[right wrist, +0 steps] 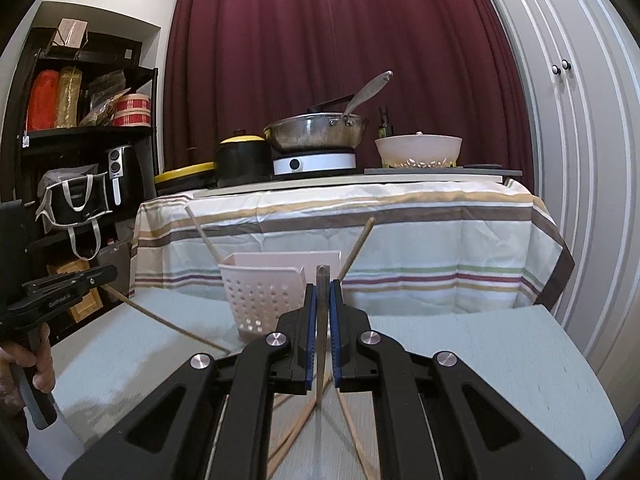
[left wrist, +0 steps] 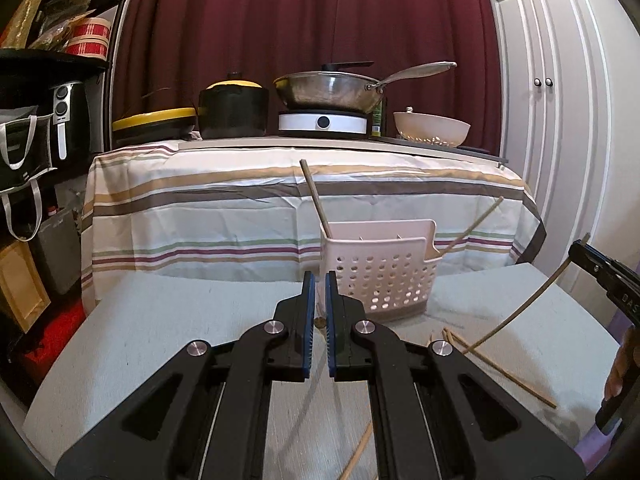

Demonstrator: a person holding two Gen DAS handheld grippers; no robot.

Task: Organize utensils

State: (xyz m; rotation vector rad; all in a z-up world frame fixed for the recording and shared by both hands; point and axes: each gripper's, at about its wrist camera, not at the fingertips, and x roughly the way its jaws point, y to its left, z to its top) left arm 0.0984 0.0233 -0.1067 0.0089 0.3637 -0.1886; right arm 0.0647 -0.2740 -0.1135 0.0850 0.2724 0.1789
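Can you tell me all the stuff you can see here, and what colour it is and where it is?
utensil holder: one, white with holes, on the near table
chopsticks in holder: two, tan, leaning out of it
loose chopsticks: a few, tan, lying on the near table; exact number unclear
held chopstick: one, tan, gripped upright
wok: one, silver, on the white cooker
pot: one, black with yellow lid, left of cooker
colander bowl: one, white, right of cooker
curtain: dark red, behind
left gripper: black, blue pads, nearly shut
right gripper: black, shut on chopstick
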